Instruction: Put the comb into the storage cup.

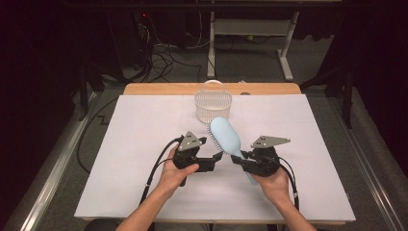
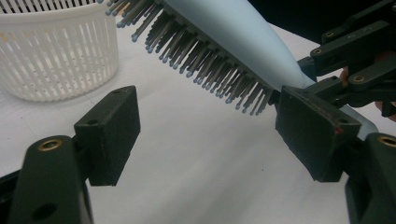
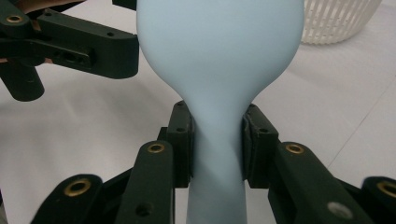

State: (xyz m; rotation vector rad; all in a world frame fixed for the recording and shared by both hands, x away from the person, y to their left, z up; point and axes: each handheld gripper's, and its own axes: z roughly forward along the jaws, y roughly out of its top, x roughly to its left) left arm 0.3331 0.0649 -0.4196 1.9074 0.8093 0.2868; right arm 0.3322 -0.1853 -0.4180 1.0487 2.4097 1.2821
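The right gripper clamps the neck of the light-blue hairbrush, while the left gripper stands released beneath its bristles, near the white basket.

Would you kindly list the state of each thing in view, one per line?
Hairbrush: lifted off the table, clamped at its neck, bristles facing the left tool.
Right tool: shut on the hairbrush.
Left tool: open, nothing between its jaws, beside the bristles.
White basket: upright on the table, handle folded back; contents unclear.
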